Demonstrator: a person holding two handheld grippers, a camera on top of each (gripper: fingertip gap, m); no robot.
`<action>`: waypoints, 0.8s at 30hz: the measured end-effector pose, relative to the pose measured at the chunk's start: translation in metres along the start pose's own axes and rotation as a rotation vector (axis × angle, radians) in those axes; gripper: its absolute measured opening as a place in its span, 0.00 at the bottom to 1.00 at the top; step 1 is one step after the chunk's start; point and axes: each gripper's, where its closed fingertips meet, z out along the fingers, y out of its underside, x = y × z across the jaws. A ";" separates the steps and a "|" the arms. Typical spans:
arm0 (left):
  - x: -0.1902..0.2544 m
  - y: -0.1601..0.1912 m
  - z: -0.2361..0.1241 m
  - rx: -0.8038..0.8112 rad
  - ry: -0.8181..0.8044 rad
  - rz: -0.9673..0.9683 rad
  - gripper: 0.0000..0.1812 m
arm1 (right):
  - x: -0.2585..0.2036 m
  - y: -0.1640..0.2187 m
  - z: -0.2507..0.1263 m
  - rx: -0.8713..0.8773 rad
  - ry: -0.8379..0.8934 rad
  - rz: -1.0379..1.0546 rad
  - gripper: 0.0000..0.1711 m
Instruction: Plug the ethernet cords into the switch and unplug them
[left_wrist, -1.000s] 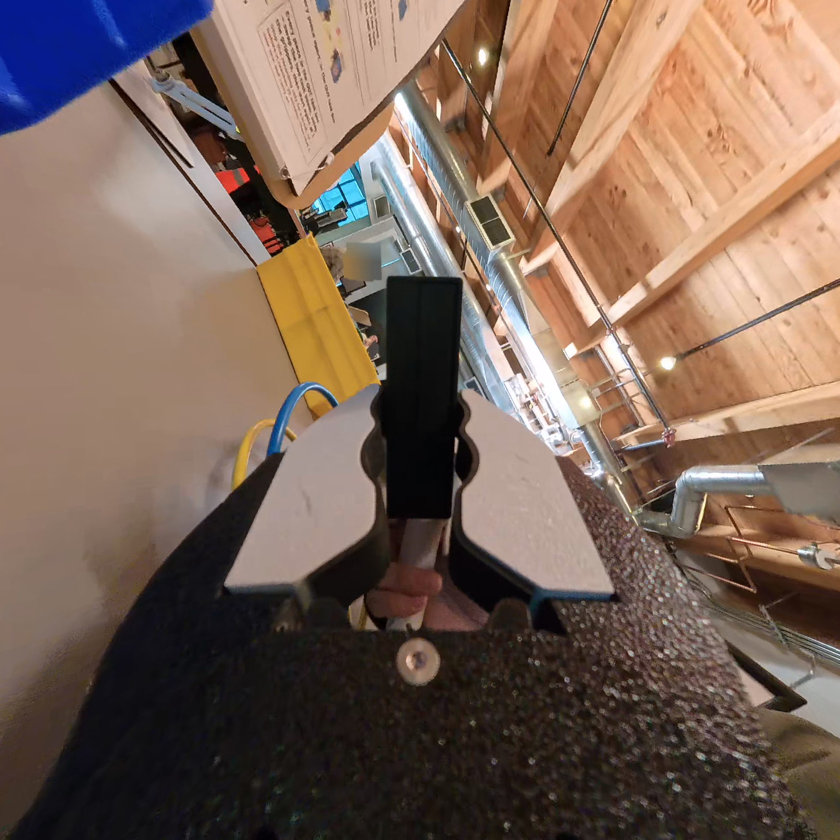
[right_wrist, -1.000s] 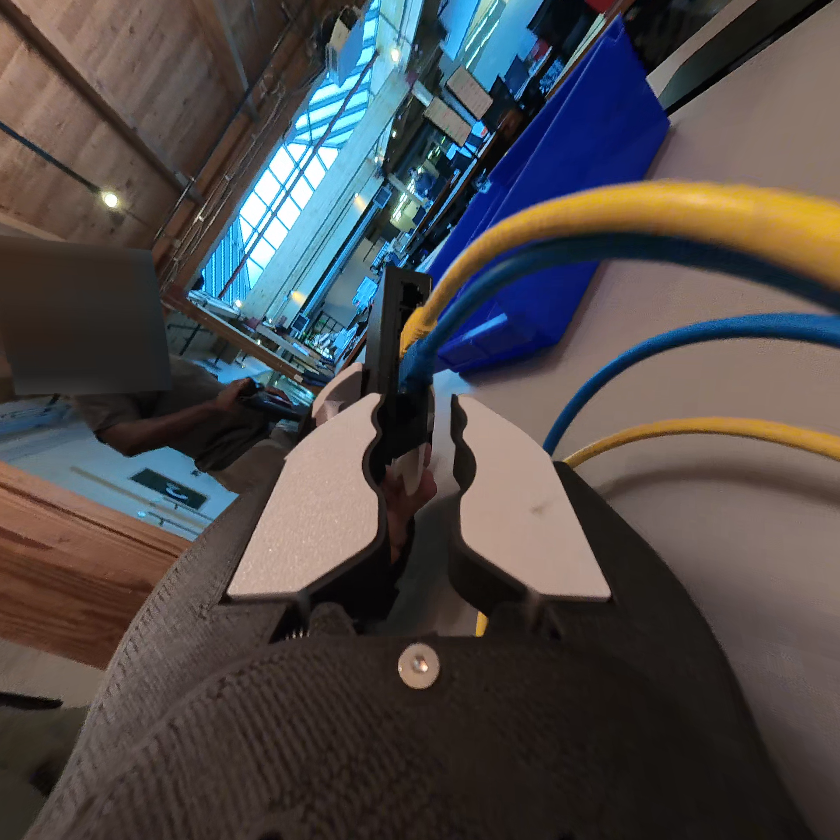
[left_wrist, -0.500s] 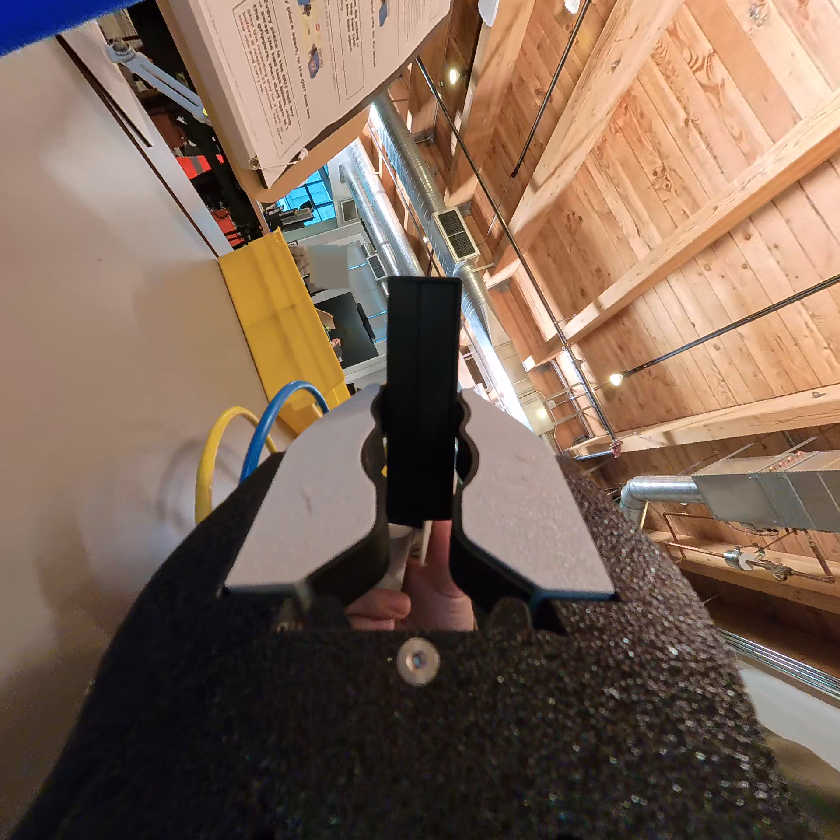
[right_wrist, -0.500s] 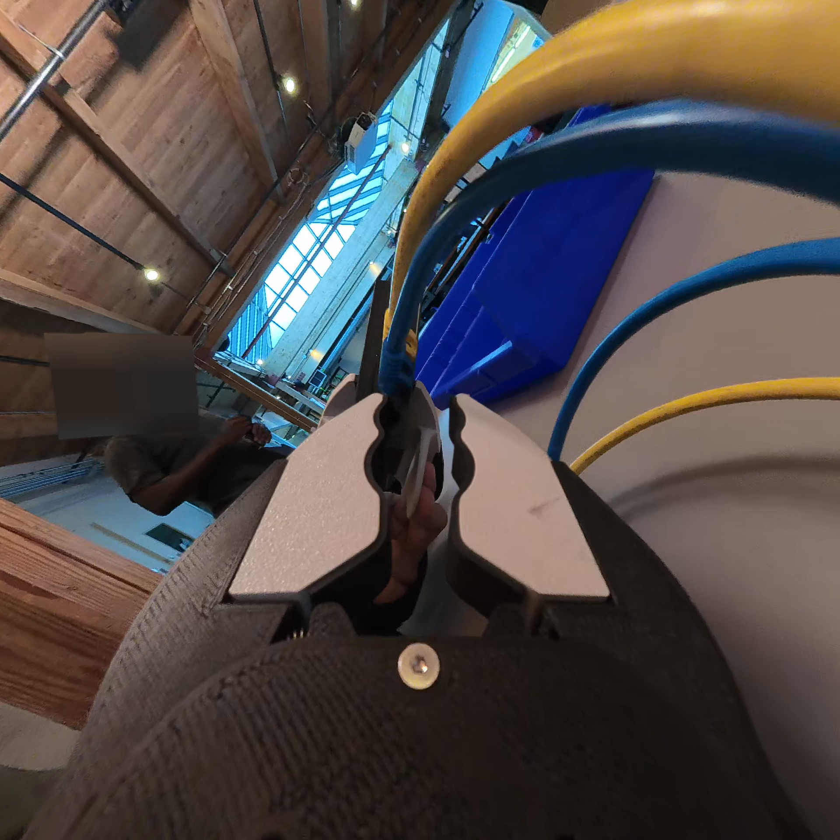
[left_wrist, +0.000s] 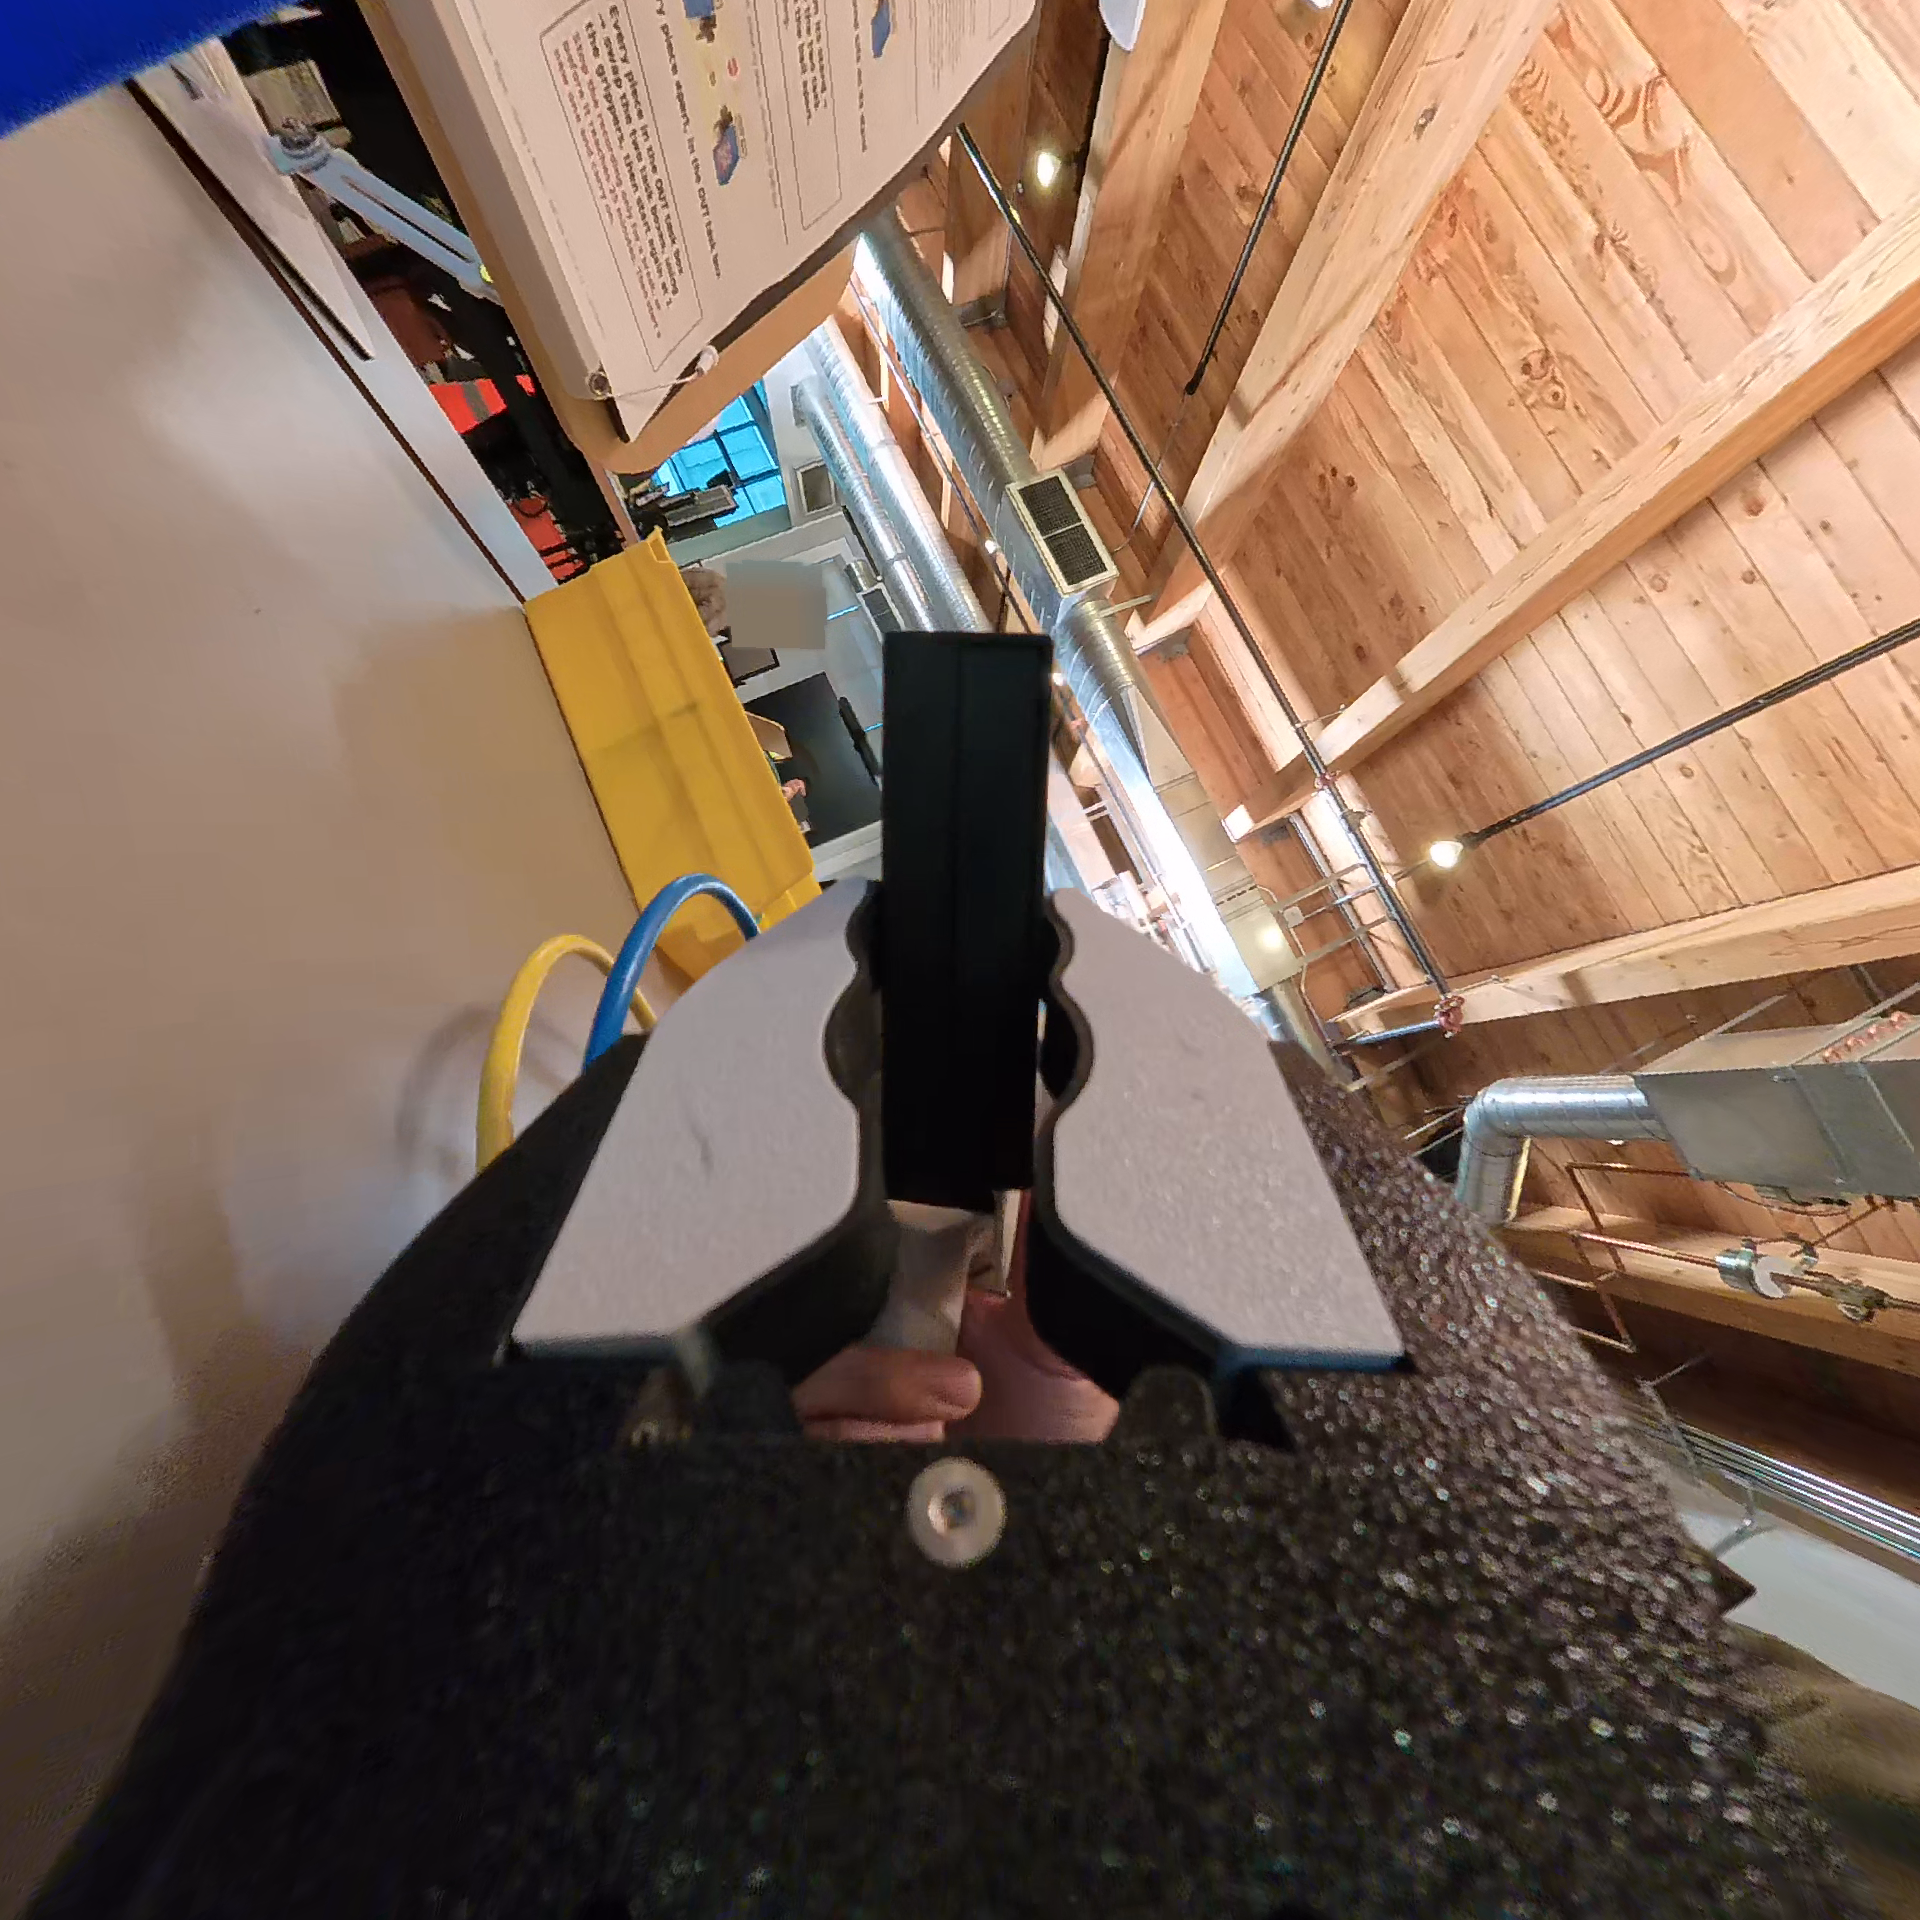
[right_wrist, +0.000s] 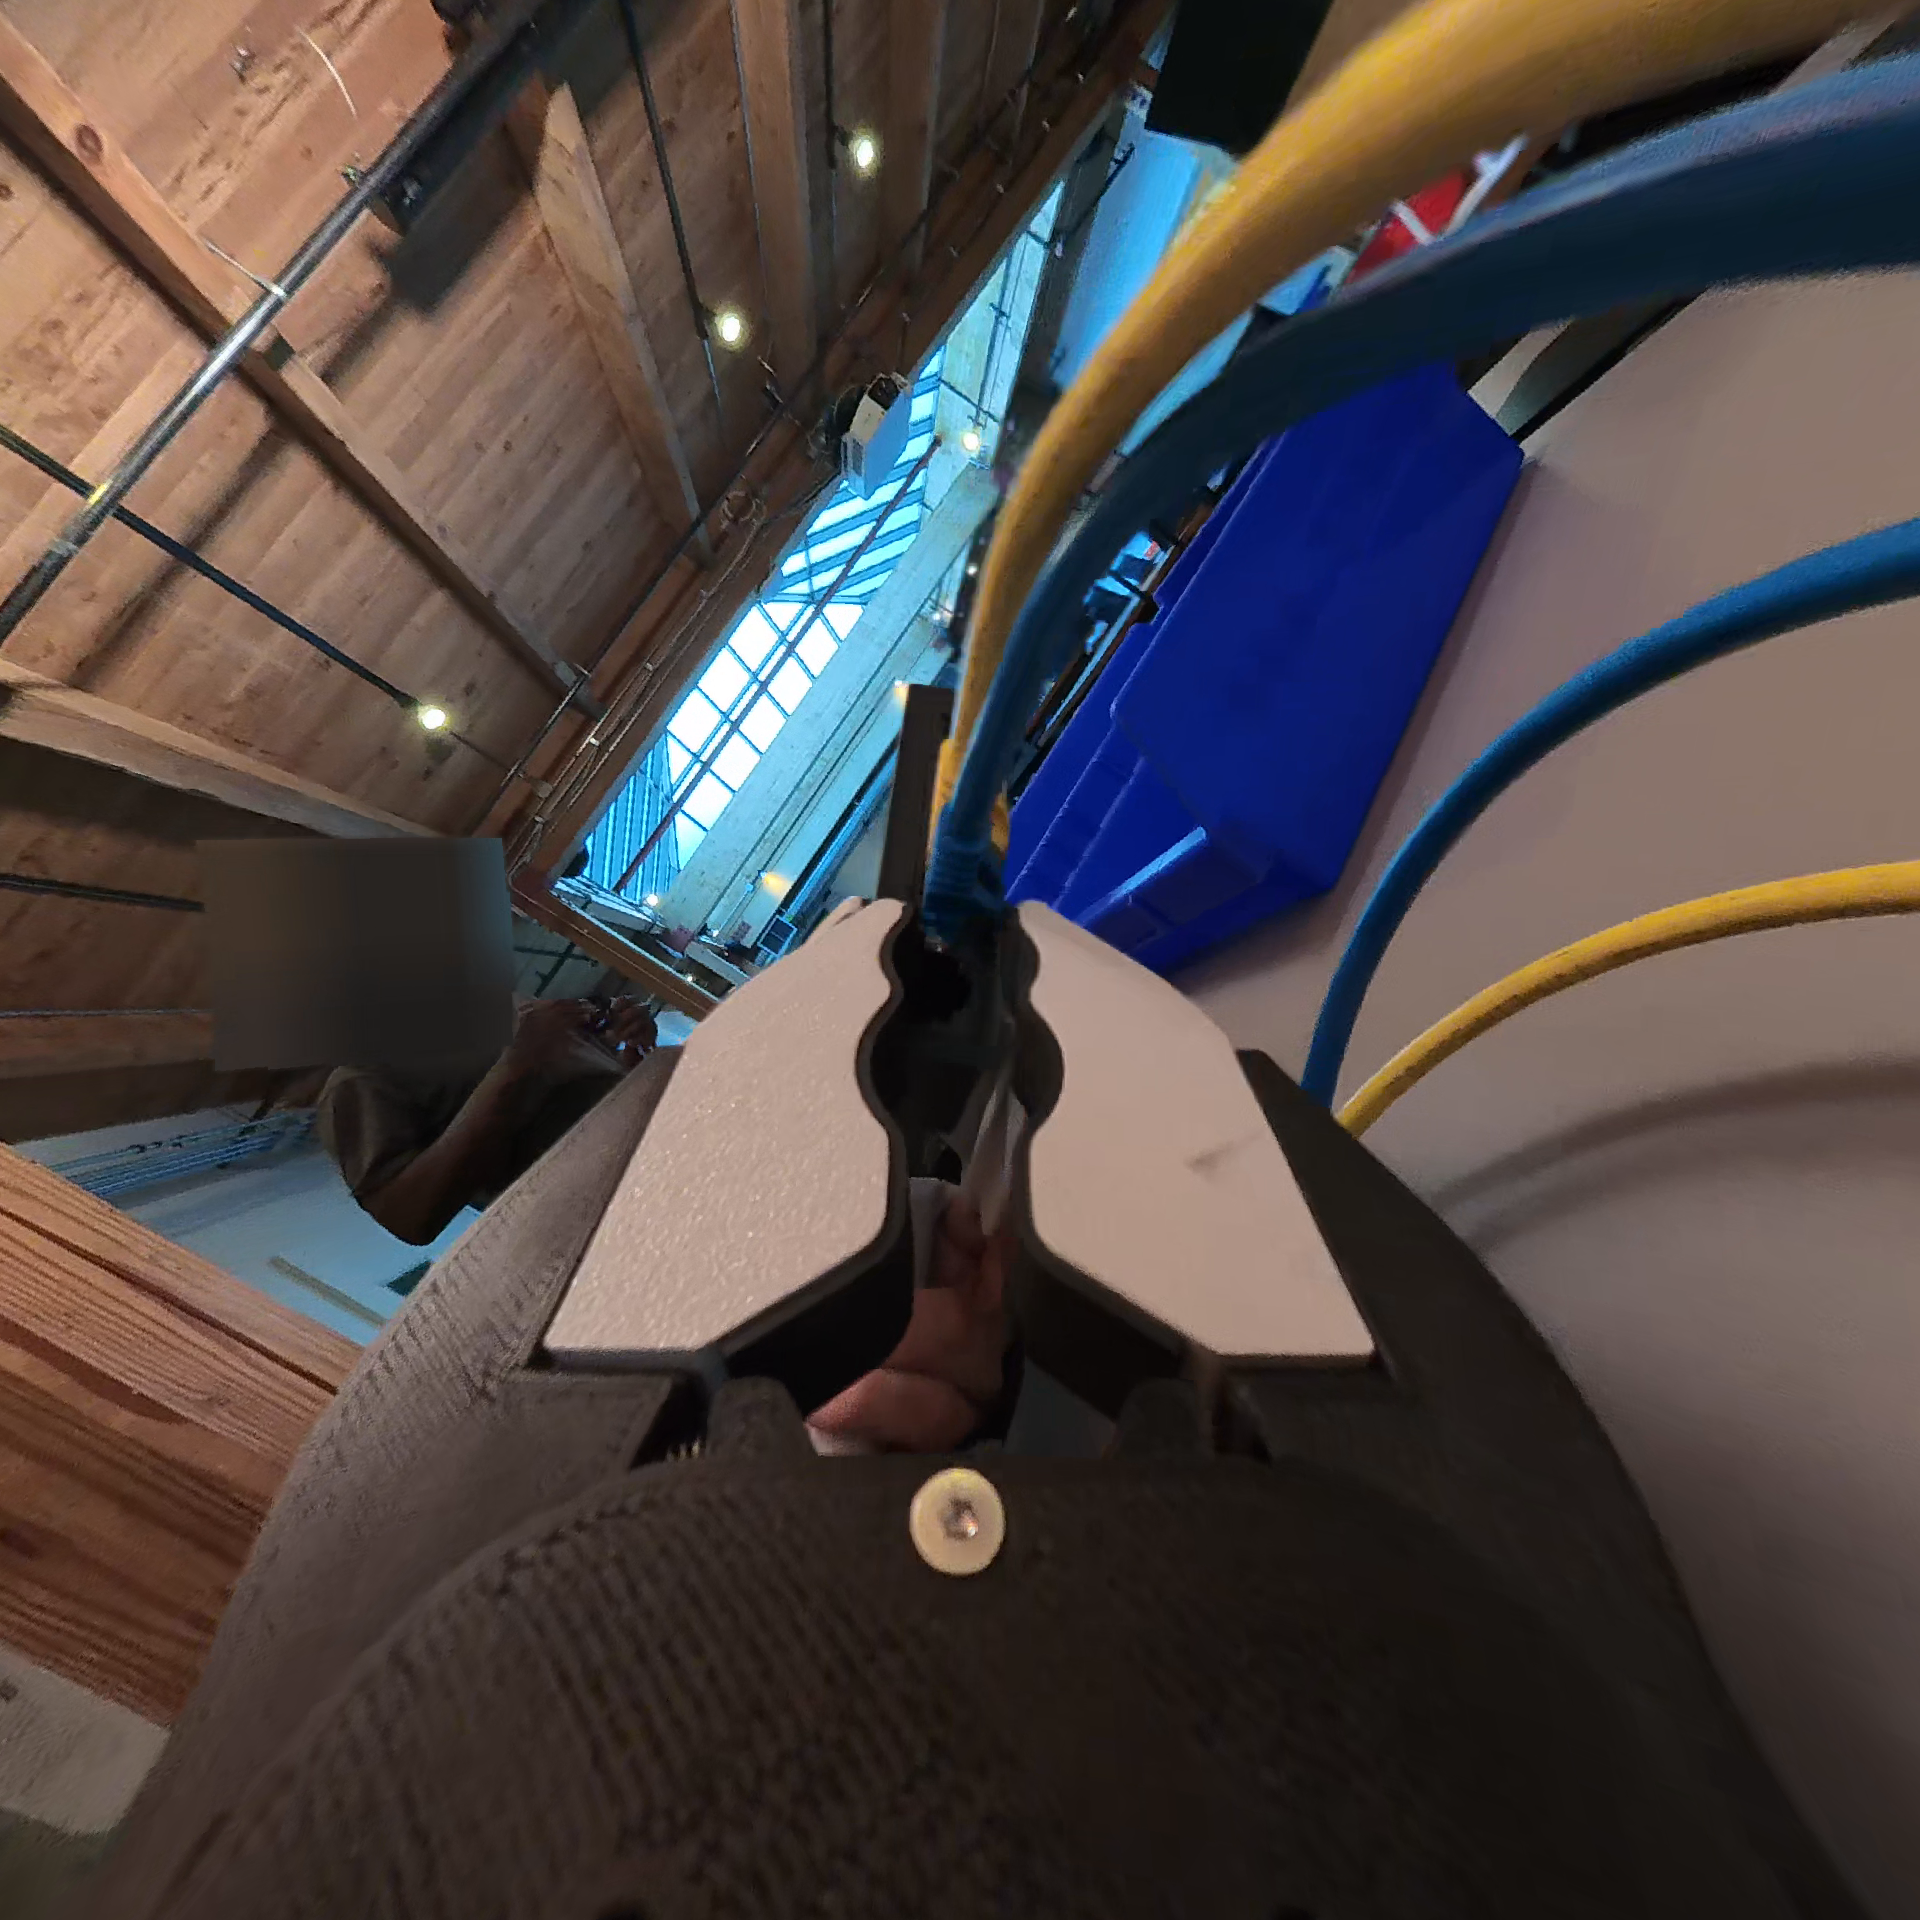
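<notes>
My left gripper is shut on the black switch, which stands edge-on between the jaws, lifted off the table. A yellow cord and a blue cord loop behind my left finger. In the right wrist view the switch shows as a thin black edge. A blue cord and a yellow cord arc down to it. My right gripper is shut on the blue cord's plug at the switch. A second blue cord and a second yellow cord lie on the table.
The pale table carries a yellow bin and a blue bin. A board with a printed sheet stands at the far edge. A person sits beyond the table. Wooden ceiling beams fill the background.
My right jaws have closed in on the blue plug, and the right view has tilted up along the cords. My left gripper keeps its hold on the switch and has swung slightly.
</notes>
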 end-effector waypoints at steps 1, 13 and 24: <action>-0.001 0.000 0.000 0.000 -0.006 0.006 0.15 | 0.001 0.000 0.000 0.003 0.005 0.009 0.08; -0.002 0.002 0.001 -0.001 -0.022 0.037 0.14 | 0.005 -0.002 0.001 0.103 0.017 0.074 0.10; -0.004 0.001 0.001 0.021 -0.045 0.080 0.14 | 0.006 -0.002 0.003 0.098 0.009 0.085 0.08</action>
